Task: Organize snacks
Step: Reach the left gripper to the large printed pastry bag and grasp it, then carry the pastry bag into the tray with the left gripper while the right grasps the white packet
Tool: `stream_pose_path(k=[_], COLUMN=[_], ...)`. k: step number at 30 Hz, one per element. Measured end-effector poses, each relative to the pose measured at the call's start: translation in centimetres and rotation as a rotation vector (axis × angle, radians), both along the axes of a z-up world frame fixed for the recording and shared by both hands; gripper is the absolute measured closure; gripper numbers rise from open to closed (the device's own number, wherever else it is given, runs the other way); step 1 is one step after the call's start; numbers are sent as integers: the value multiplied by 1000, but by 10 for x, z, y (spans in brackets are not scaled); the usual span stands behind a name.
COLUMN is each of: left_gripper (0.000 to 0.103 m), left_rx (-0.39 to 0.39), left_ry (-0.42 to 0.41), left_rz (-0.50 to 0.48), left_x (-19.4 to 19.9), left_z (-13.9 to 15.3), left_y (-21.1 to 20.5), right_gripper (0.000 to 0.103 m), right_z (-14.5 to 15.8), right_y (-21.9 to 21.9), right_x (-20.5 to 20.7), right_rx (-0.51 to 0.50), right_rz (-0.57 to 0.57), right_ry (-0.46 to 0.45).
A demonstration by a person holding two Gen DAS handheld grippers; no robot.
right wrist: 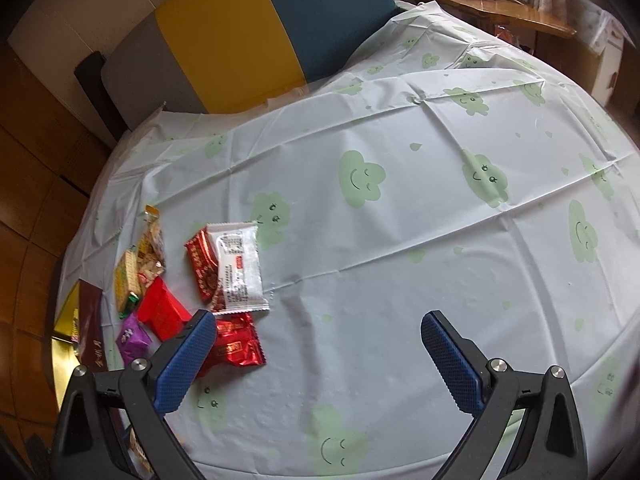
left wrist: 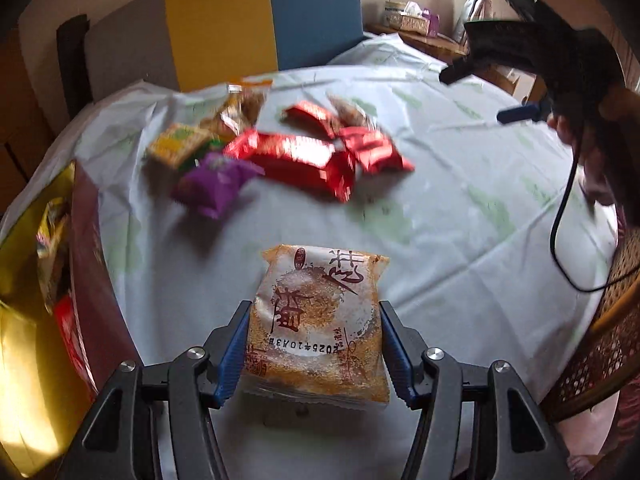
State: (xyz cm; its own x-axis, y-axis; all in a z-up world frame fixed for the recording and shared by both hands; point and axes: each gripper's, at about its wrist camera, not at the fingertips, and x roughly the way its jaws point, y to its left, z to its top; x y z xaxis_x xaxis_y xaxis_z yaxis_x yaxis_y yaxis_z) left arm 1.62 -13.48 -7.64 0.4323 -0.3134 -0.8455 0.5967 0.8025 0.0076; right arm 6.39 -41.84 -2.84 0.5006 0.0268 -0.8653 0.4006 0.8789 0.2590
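My left gripper (left wrist: 314,344) is shut on an orange-and-white cake packet (left wrist: 320,320) and holds it above the table. Beyond it lies a pile of snacks: red packets (left wrist: 316,156), a purple packet (left wrist: 216,182) and a yellow-green cracker pack (left wrist: 176,146). My right gripper (right wrist: 318,354) is open and empty above the tablecloth; it also shows in the left wrist view (left wrist: 520,92) at the upper right. The same pile lies to its left: red packets (right wrist: 234,346), a white packet (right wrist: 240,266) and the purple packet (right wrist: 132,338).
A gold-lined dark red box (left wrist: 86,264) with snacks inside stands at the table's left edge, also in the right wrist view (right wrist: 90,328). A white tablecloth with green clouds (right wrist: 400,220) covers the round table. A grey-yellow-blue chair back (left wrist: 224,28) stands behind. A wicker chair (left wrist: 600,340) is on the right.
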Motion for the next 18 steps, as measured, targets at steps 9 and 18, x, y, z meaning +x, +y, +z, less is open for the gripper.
stream_pose_path(k=[9,18], left_gripper=[42,42], left_rx=[-56,-75], left_ry=[-80,-106], left_rz=[2,7], left_x=[-12,-16], left_z=[-8,-9], left_y=[11,13], right_gripper=[4,30], right_z=[-7,-34], right_y=[16,37], right_x=[5,10], right_rx=[-61,101], right_rz=[57,141], right_ry=[37,117])
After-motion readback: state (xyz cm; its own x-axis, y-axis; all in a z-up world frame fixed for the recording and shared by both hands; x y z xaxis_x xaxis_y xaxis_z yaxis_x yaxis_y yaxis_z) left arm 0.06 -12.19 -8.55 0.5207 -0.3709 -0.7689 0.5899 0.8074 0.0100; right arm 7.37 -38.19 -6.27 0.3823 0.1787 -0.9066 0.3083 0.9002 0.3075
